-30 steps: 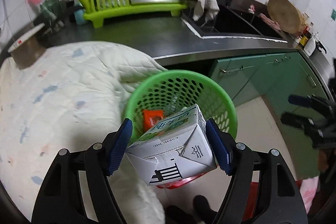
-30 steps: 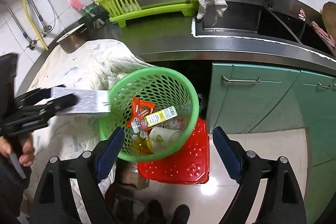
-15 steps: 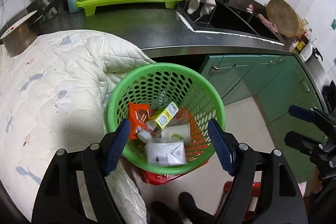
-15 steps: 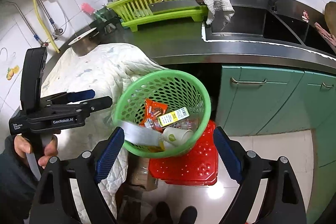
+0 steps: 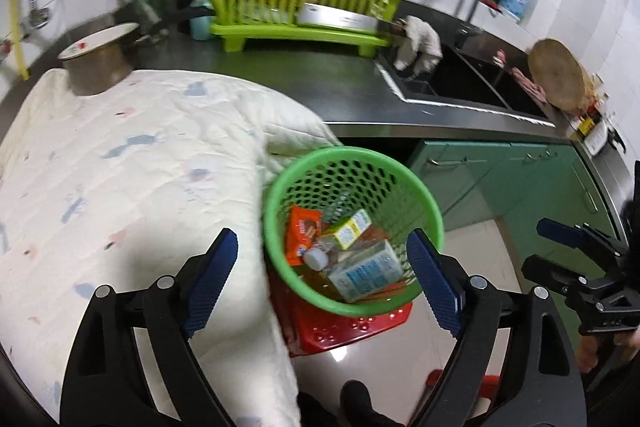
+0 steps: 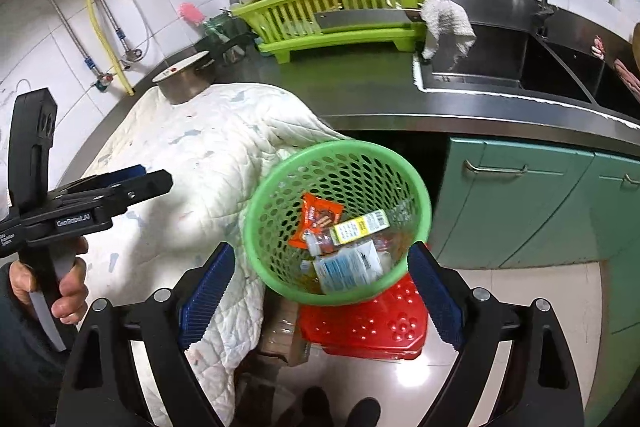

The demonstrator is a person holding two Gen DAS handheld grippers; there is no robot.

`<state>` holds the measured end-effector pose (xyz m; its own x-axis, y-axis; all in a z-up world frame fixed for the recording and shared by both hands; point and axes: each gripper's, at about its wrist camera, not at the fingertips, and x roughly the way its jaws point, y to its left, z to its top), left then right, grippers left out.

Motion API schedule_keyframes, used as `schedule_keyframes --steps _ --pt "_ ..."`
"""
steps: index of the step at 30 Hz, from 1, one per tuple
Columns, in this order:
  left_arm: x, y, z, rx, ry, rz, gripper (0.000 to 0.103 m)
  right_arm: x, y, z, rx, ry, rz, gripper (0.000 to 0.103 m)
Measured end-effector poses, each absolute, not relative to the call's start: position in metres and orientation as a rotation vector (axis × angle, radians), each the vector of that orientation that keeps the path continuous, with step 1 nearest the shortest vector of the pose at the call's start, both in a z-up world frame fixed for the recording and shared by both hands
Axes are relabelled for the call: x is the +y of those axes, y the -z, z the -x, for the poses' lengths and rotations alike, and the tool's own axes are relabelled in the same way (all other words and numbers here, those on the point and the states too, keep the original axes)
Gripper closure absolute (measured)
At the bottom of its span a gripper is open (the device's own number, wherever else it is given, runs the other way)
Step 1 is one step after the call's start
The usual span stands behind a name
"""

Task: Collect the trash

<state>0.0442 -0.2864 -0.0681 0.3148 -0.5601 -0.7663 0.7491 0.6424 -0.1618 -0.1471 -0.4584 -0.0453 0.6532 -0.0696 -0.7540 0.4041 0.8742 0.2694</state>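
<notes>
Our carton [image 5: 366, 273] now lies in the green basket [image 5: 280, 183], on top of the wrappers and bottle there; a second ago our left gripper [image 5: 324, 281] pinched it above the rim. It is light, stiffish card, best taken across its flat sides. Our left fingers [image 5: 212, 279] have just been opening, empty; the right gripper [image 6: 320, 291] is spread too, apparently empty.

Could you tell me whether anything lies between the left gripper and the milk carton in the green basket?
Nothing visible does. The left gripper is open and empty, its jaws having just been opening, and the milk carton lies on top of the other trash in the green basket, whose mouth is uncovered.
</notes>
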Motion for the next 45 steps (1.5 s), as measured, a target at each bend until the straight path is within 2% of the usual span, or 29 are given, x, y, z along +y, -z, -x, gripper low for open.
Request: schedule_keyframes --steps 10,29,45 --pt "-0.219 0.041 -0.049 0.833 0.71 -0.192 0.006 -0.422 0.024 0.113 0.802 0.19 -0.369 0.016" --pt "-0.098 0.006 -0.048 0.731 0.345 -0.093 0.005 -0.362 -0.013 0.062 0.745 0.11 -0.263 0.013" --pt "-0.083 -0.003 -0.037 0.704 0.302 -0.067 0.005 -0.336 -0.026 0.054 0.708 0.103 -0.208 0.012"
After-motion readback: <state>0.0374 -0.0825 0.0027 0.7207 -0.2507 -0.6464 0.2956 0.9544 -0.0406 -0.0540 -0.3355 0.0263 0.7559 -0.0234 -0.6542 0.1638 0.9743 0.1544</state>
